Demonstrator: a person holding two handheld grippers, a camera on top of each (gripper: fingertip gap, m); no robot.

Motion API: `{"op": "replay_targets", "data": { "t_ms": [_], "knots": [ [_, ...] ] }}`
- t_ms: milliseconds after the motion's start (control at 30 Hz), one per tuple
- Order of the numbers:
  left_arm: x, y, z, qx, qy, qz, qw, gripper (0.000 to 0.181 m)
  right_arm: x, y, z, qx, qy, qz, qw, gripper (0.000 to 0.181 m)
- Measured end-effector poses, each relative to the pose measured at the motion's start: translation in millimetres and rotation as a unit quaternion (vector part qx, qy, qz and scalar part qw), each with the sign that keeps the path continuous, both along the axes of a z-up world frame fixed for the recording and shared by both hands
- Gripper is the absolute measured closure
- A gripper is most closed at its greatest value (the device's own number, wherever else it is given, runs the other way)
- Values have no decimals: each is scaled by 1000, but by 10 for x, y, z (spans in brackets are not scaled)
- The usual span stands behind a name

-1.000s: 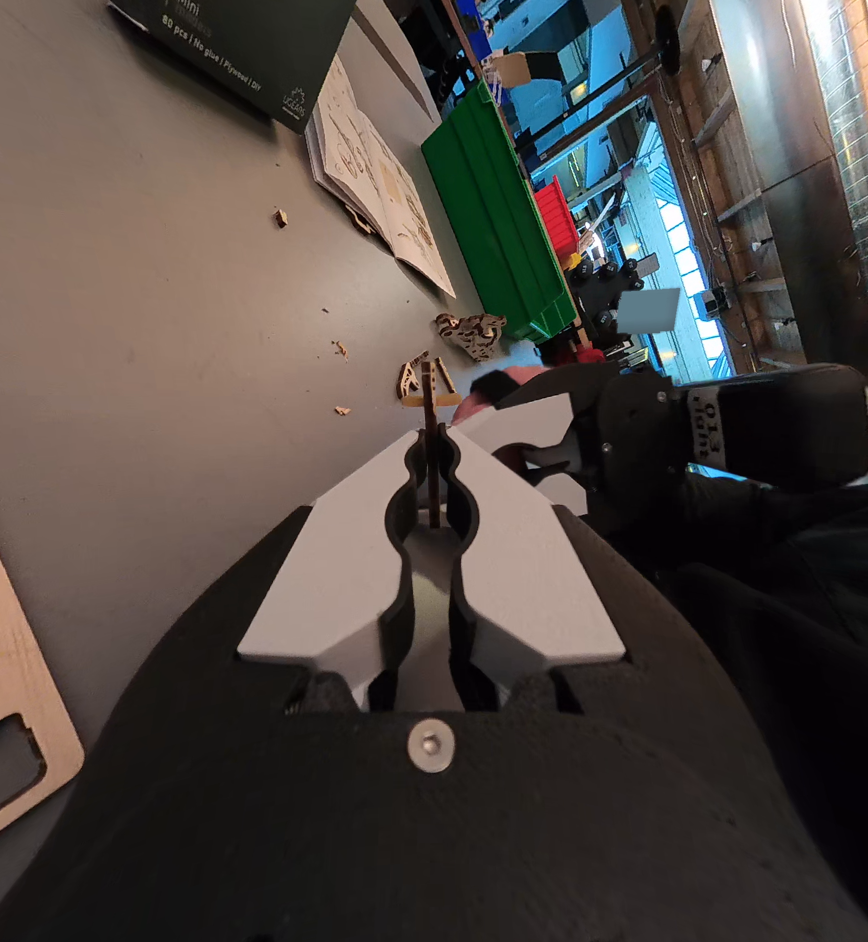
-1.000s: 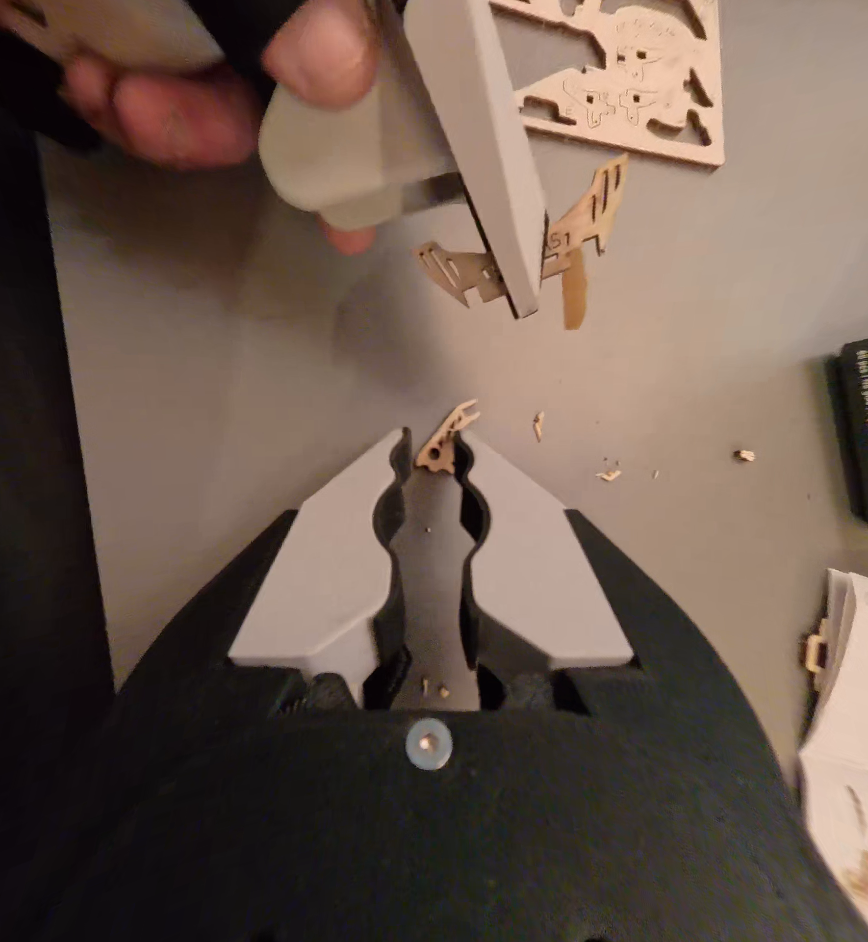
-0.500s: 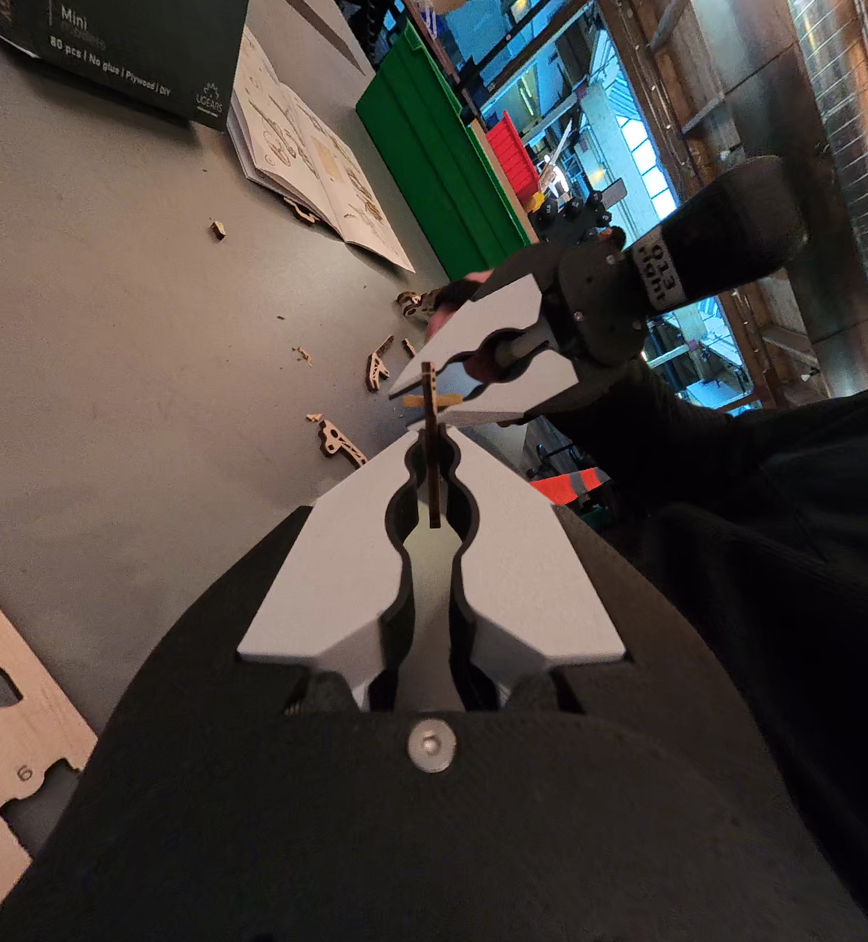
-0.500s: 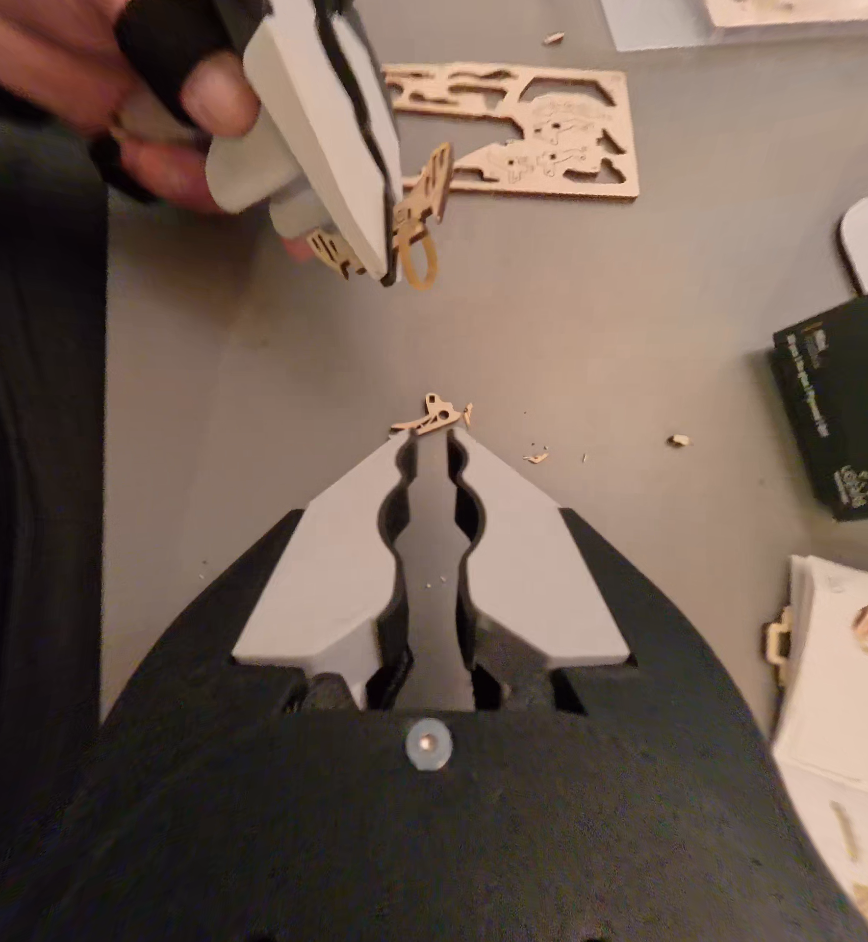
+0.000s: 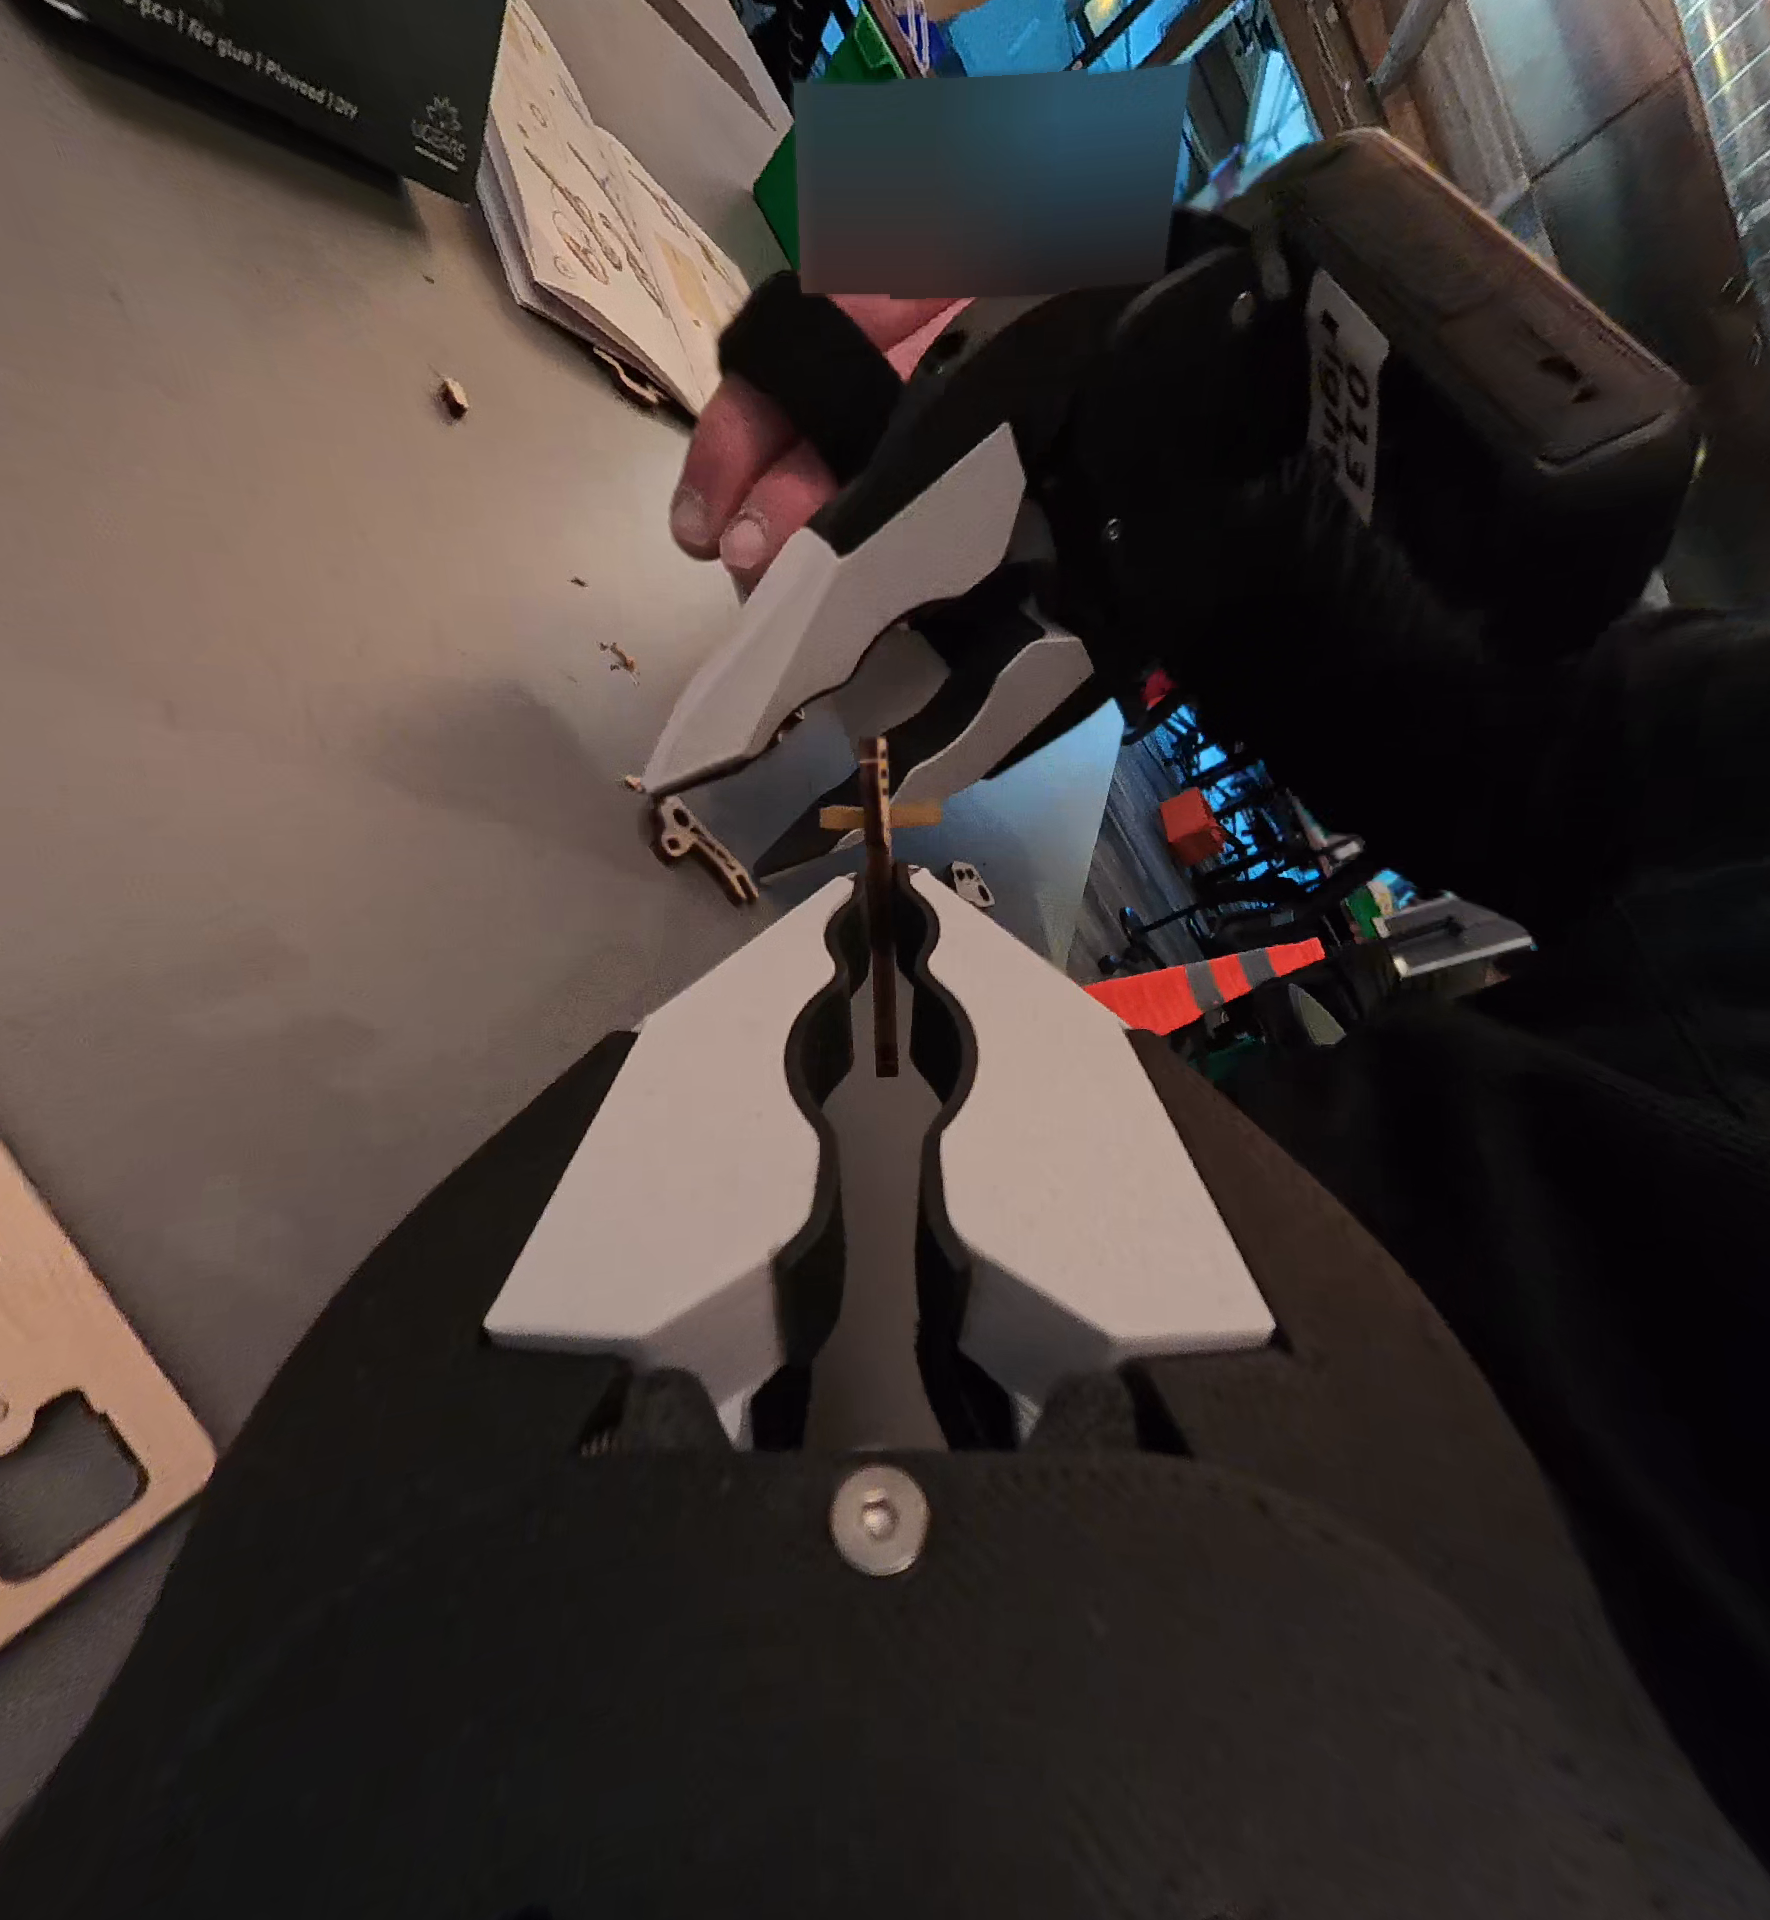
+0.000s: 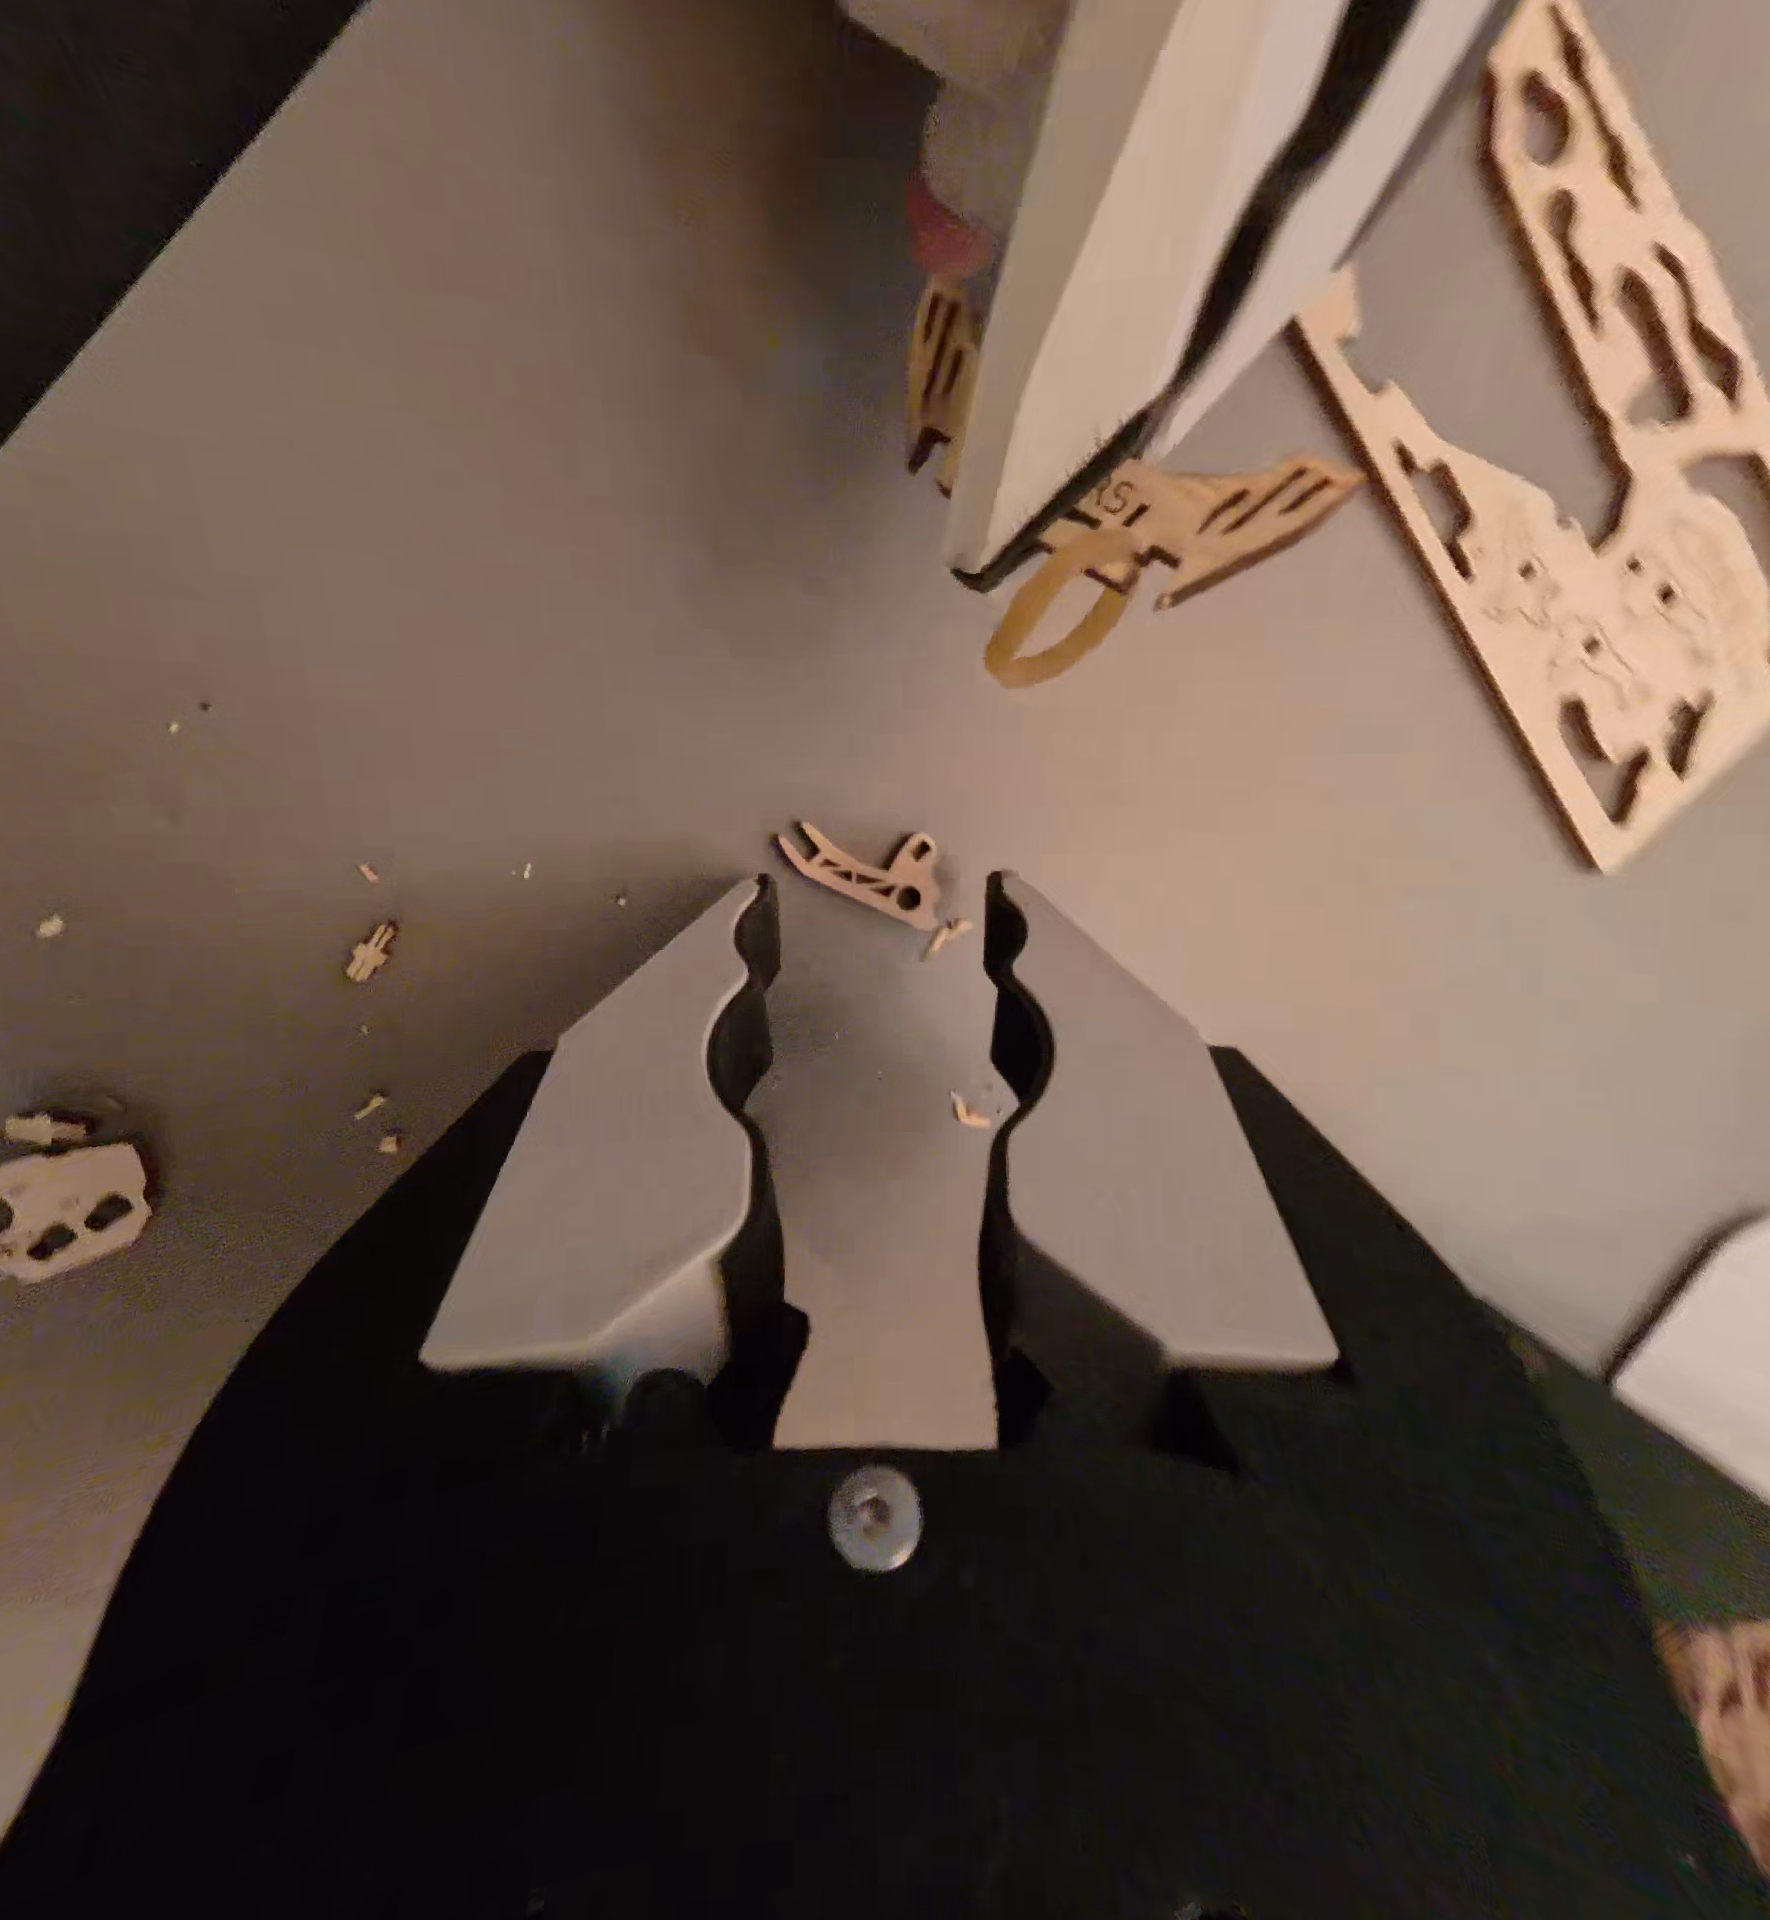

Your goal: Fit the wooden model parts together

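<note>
Between the left gripper (image 5: 879, 894) jaws, closed edge-on, sits the wooden assembly (image 5: 876, 831); twisting risks snapping it. Right view: right gripper (image 6: 881, 883) jaws gape empty over a small wooden part (image 6: 865, 868) lying on the surface (image 6: 445, 540); a skidding pinch could flick it away.

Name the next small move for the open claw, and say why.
Probably lower the right claw and close on the small wooden piece lying on the table just past its open tips; the left claw already grips the wooden assembly.
</note>
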State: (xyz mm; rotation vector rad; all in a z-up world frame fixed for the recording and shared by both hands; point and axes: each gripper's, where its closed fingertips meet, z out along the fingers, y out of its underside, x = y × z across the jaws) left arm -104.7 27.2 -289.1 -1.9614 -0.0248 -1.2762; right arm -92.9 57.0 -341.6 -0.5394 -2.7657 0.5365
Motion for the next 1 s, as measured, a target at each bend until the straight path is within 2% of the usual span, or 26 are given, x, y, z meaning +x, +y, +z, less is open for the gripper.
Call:
{"op": "replay_targets", "data": {
  "t_ms": [100,200,233,300,467,633,733,767,867,1000],
  "knots": [
    [-44,-54,-6,-2,-7,11,1000,181,-12,-60,-20,-6,-22,62,998,148],
    [-78,-86,1,-1,-6,16,1000,181,-21,-46,-40,-15,-57,75,995,159],
    [-95,-92,-1,0,-2,19,1000,180,-18,-40,-42,-22,-66,69,995,160],
    [-123,-98,3,2,0,21,1000,181,-25,-24,-47,-42,-80,28,996,177],
    [-118,-77,-12,3,8,13,1000,181,7,-45,38,-122,-72,-66,988,177],
    [-67,-67,-26,3,17,-1,1000,181,14,50,84,-130,-57,-108,984,181],
    [-38,-83,-57,-1,41,-12,999,181,24,17,129,-129,-37,-85,987,178],
    [-34,-90,-71,-2,49,-14,999,181,20,17,117,-116,-31,-74,990,168],
    [-33,-87,-76,-3,52,-15,999,181,7,46,1,-53,-27,-26,998,166],
    [-29,-90,-77,-1,60,-21,998,181,5,-12,-46,-58,-56,10,997,178]
  ]
}}
